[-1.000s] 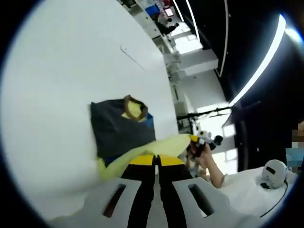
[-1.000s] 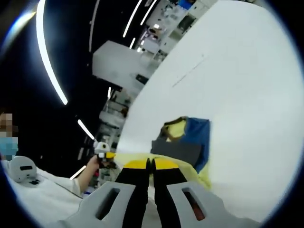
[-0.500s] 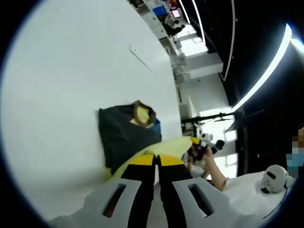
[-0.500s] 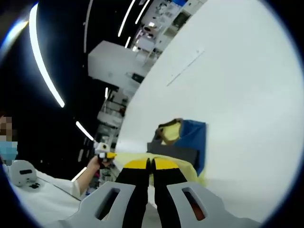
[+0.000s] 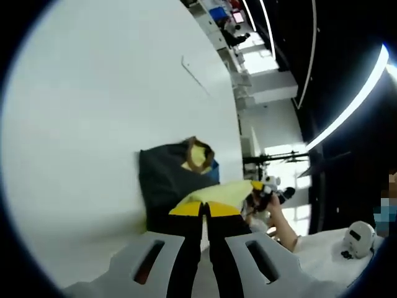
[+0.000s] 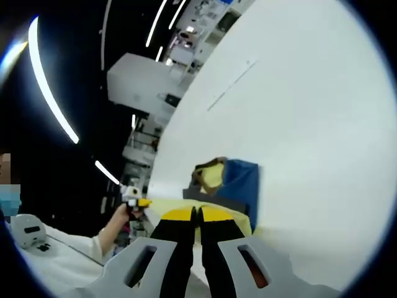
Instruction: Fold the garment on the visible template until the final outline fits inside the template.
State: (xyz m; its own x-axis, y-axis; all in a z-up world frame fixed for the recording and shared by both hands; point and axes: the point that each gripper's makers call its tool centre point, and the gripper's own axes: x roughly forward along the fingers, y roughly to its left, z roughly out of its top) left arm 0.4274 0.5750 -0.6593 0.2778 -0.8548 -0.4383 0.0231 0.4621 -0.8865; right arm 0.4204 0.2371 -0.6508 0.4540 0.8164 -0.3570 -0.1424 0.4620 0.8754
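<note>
You won't find any text, label, brand, number or sign that can be read in either view. The screens and shelves far back at the top of both views are too small and blurred to make out any writing.

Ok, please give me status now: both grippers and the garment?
Left gripper, right gripper shut on yellow hem. Dark-grey, blue and yellow garment on white table. Nothing blocking.
</note>
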